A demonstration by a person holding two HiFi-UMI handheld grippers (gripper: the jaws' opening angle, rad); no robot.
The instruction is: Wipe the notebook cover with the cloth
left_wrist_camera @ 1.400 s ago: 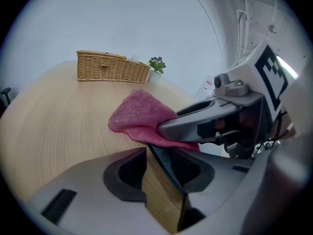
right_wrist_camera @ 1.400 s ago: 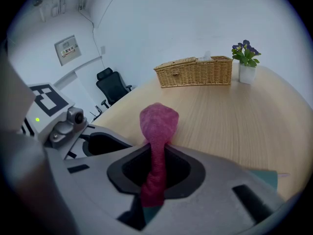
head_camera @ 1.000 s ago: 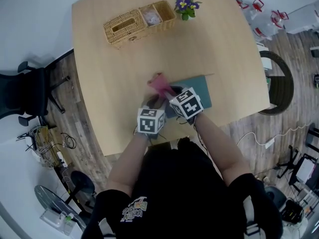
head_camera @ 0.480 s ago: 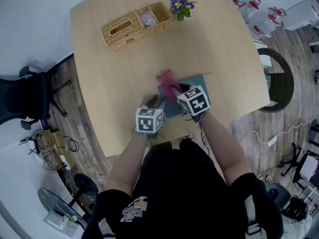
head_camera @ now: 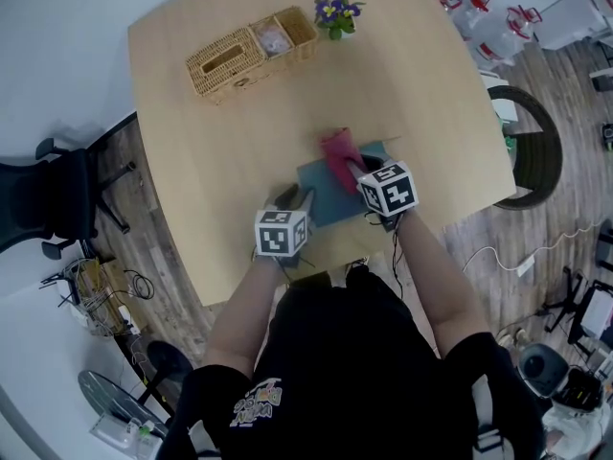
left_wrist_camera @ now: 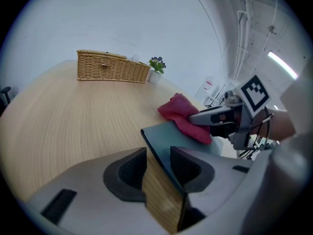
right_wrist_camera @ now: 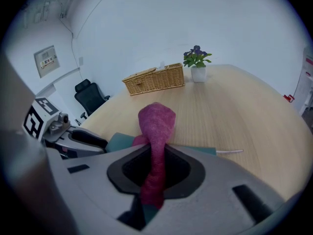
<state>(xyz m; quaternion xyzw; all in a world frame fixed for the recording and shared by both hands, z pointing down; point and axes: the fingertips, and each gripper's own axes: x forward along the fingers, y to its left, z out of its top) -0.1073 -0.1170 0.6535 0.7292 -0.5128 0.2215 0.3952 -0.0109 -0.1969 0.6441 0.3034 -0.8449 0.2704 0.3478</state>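
Observation:
A teal notebook (head_camera: 330, 188) lies flat on the wooden table (head_camera: 230, 142), near its front edge. My right gripper (head_camera: 354, 168) is shut on a pink cloth (head_camera: 337, 149), which rests bunched on the notebook's far right part. In the right gripper view the cloth (right_wrist_camera: 156, 121) runs up from between the jaws of that gripper (right_wrist_camera: 155, 173). My left gripper (head_camera: 295, 197) stands at the notebook's near left corner. In the left gripper view it (left_wrist_camera: 159, 168) straddles the notebook's edge (left_wrist_camera: 164, 133): the right jaw is over the cover, the left jaw over bare wood.
A wicker basket (head_camera: 244, 54) and a small potted plant (head_camera: 333, 12) stand at the table's far side. A black office chair (head_camera: 38, 199) stands on the floor to the left. The table's front edge is close behind both grippers.
My right gripper has slid the pink cloth to the right across the notebook cover. The left gripper has stayed at the notebook's corner.

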